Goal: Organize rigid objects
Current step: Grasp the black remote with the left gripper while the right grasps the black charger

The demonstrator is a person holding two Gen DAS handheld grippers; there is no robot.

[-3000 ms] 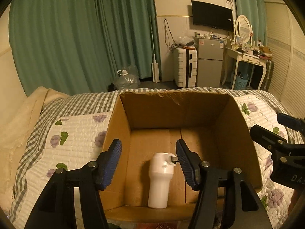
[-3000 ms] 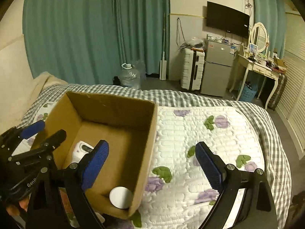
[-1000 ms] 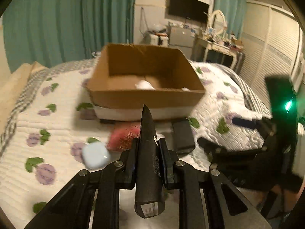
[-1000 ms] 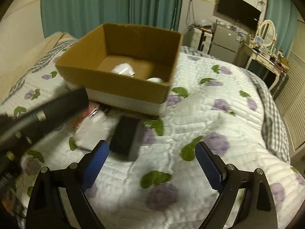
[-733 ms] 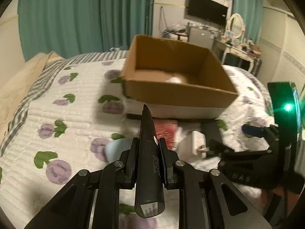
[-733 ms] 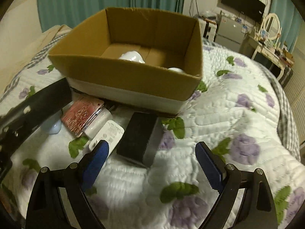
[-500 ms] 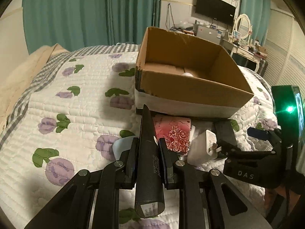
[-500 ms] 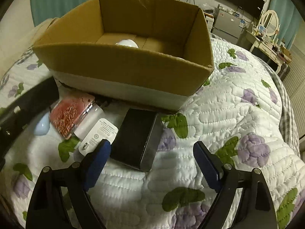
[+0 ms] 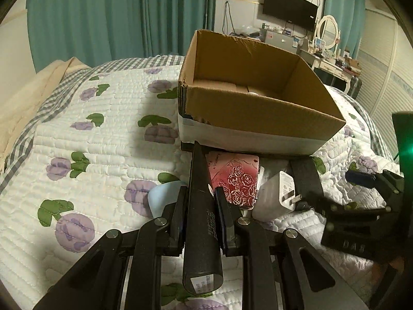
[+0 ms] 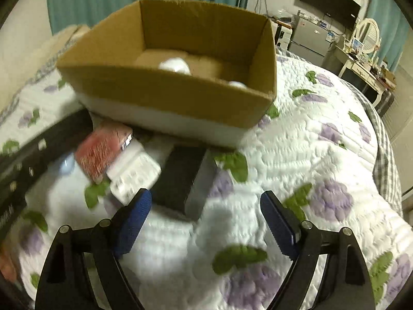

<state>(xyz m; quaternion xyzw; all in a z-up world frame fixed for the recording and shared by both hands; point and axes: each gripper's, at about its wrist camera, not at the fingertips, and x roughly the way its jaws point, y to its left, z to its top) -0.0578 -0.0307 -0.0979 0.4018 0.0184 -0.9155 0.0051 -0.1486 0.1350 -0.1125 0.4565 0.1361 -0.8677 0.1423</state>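
My left gripper point(image 9: 200, 206) is shut on a long black tapered object point(image 9: 200, 222) that points forward over the bed. A cardboard box point(image 9: 258, 108) stands ahead, also in the right wrist view point(image 10: 167, 95), with white items point(image 10: 175, 66) inside. In front of it lie a red rose-patterned case point(image 9: 235, 180), a white charger point(image 9: 278, 193), a pale blue item point(image 9: 162, 196) and a black box point(image 10: 180, 178). My right gripper point(image 10: 204, 214) is open and empty just above the black box; it also shows in the left wrist view point(image 9: 361, 201).
The floral quilt point(image 9: 90, 142) covers the bed. A beige blanket point(image 9: 31, 87) lies at the left edge. Green curtains, a fridge point(image 10: 308, 38), a TV and a dressing table point(image 10: 361, 64) stand beyond the bed.
My left gripper has closed on the black object and drawn back from the box. My right gripper has come down closer to the black box in front of the carton.
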